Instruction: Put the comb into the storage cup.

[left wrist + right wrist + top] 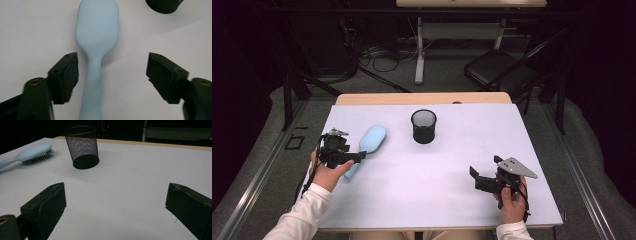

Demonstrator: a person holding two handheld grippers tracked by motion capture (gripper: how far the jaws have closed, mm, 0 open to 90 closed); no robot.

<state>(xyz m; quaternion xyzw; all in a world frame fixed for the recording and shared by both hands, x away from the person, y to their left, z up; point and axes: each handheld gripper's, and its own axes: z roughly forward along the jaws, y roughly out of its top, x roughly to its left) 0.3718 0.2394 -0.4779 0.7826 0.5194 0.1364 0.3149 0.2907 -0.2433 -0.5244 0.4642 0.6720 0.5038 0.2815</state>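
One hairbrush (368, 143); one mesh cup (424, 126); two grippers.

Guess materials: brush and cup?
Brush: looks like pale blue matte plastic, with a smooth, seamless back and handle; bristles are too small to tell. Cup: likely black metal wire mesh, see-through walls and a solid dark base.

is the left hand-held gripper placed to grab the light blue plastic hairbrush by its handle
Probably yes: the left hand-held gripper stands open with the light blue plastic hairbrush handle lying between its jaws, nothing blocking.
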